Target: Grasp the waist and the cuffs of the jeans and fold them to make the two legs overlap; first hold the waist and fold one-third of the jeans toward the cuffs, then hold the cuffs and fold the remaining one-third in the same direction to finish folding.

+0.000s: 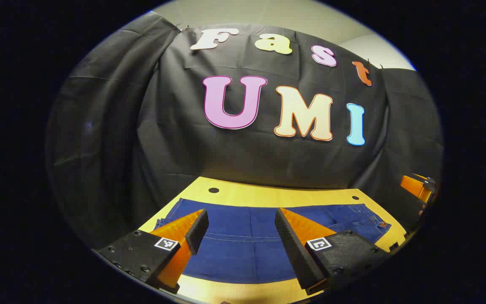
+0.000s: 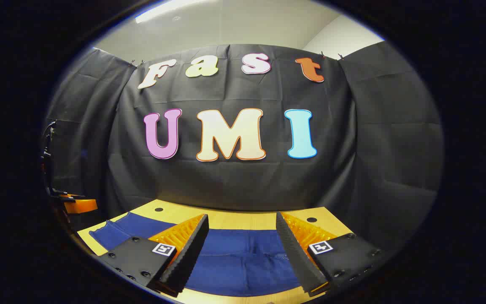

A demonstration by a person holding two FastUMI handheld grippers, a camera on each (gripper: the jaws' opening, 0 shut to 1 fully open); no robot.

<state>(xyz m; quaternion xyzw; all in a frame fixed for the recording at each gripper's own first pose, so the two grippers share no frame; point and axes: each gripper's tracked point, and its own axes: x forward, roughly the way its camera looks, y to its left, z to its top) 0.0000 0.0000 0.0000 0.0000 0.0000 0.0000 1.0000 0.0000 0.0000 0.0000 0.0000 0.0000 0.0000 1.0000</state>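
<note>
Dark blue jeans lie flat across the yellow wooden table, waist with button toward the right of the left gripper view. My left gripper hovers open above the jeans, with nothing between its fingers. In the right gripper view the jeans stretch from the left side to under my right gripper, which is open and holds nothing. The right gripper shows at the far right edge of the left gripper view. The left gripper appears at the left edge of the right gripper view.
Black cloth walls close off the back and sides of the table. Dark round holes sit in the tabletop near its far edge. A strip of bare table lies between the jeans and the back wall.
</note>
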